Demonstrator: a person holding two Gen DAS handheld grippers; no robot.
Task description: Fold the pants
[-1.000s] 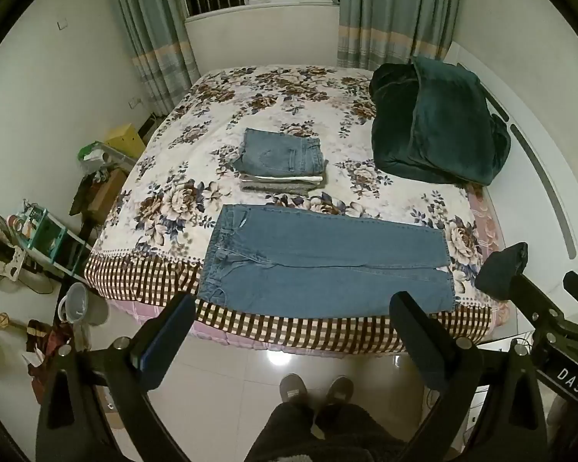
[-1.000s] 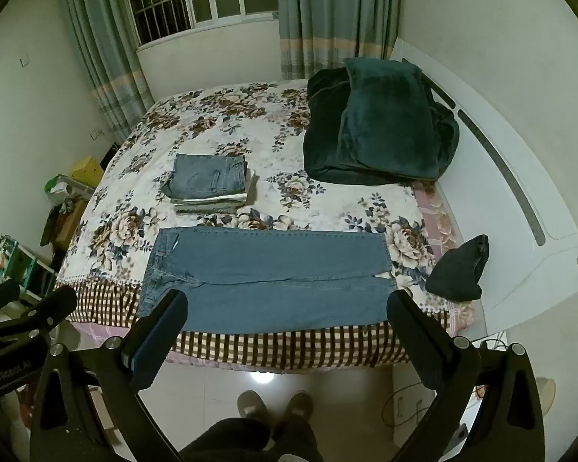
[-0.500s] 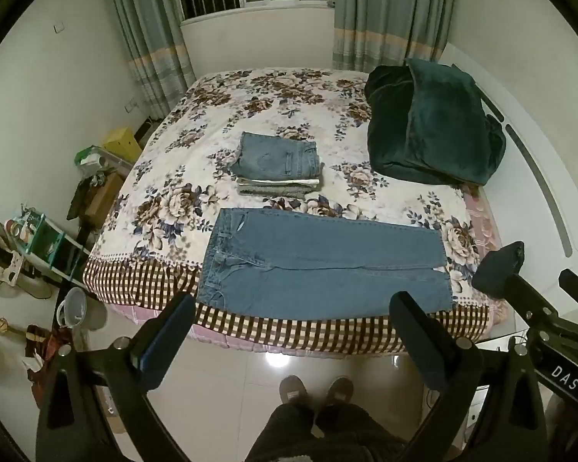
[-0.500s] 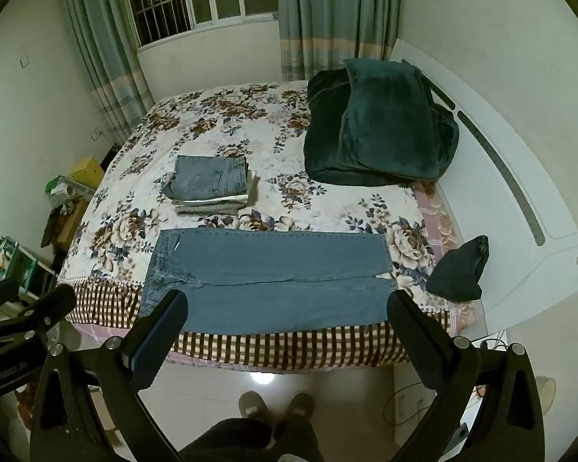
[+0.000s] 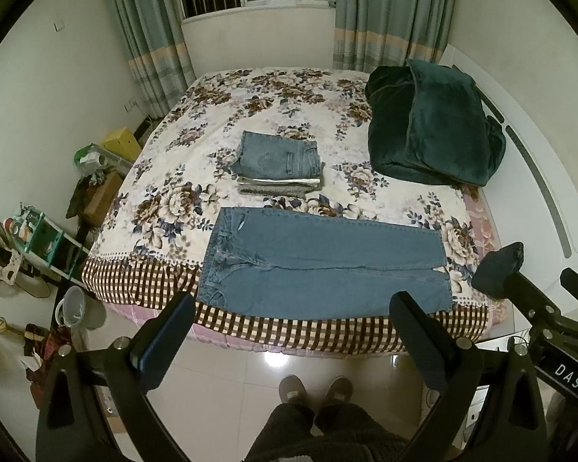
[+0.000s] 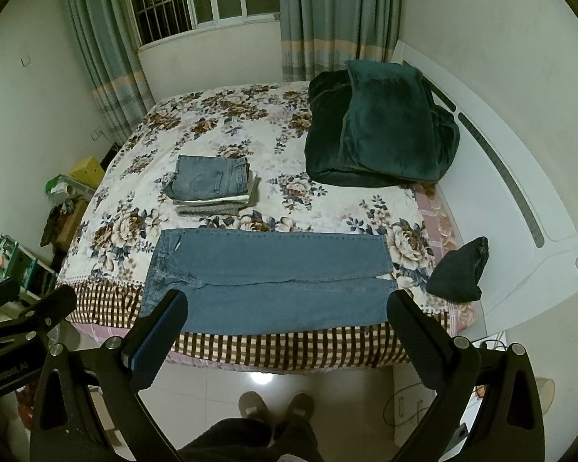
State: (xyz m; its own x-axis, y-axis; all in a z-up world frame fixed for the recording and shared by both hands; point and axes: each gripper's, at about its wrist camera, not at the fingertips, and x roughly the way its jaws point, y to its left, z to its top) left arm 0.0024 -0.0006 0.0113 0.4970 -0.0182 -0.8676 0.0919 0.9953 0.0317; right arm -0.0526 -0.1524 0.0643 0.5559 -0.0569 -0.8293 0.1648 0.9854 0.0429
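— Where are the jeans (image 5: 323, 265)?
— Spread flat along the near edge of the bed (image 5: 273, 115), waistband to the left, just in front of a stack of folded clothes (image 5: 279, 169).
— And the grippers?
— The left gripper (image 5: 293, 342) and right gripper (image 6: 287, 340) both gape wide, holding nothing, above the floor.

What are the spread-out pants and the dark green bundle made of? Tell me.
Pants: apparently denim, matte blue with a faded wash and visible stitched seams.
Green bundle: probably plush fleece or velvet, given its soft sheen and thick rounded folds.
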